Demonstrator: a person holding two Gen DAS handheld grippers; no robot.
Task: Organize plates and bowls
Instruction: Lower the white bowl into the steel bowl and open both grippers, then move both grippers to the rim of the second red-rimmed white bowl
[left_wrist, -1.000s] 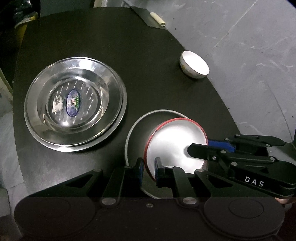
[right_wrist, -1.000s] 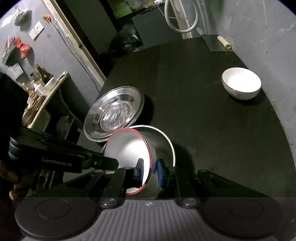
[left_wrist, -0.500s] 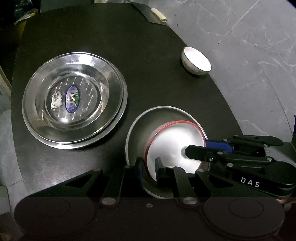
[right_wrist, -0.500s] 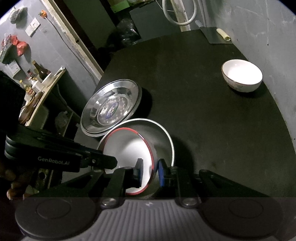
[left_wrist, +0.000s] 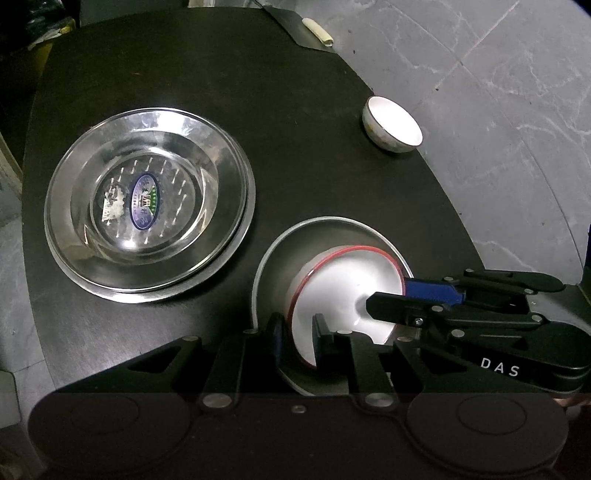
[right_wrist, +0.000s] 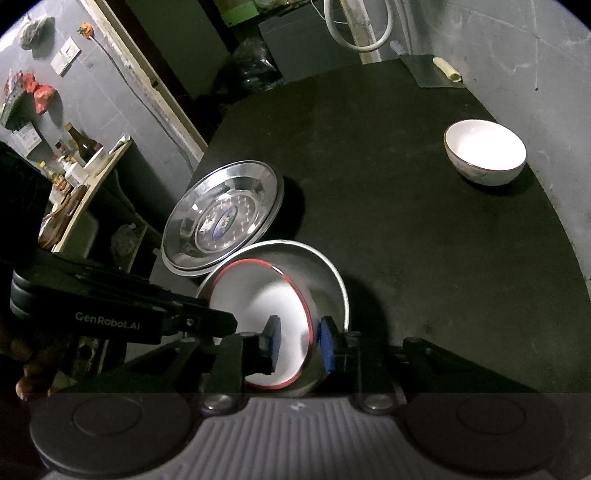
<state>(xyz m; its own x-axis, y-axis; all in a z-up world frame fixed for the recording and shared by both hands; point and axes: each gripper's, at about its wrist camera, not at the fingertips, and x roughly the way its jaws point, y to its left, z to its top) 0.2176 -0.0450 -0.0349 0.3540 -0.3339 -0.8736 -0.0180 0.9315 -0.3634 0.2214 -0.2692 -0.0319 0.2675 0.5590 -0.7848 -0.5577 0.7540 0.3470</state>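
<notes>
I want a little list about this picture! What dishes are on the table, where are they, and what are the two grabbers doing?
table: dark tabletop
steel plates: stacked shiny plates, left of the other dishes in the left wrist view
red-rimmed bowl: white inside, tilted inside the grey bowl
small white bowl, alone near the table's far edge
left gripper: fingers on both sides of the red rim
right gripper: fingers astride the opposite rim
unclear: whether either pinches tight
</notes>
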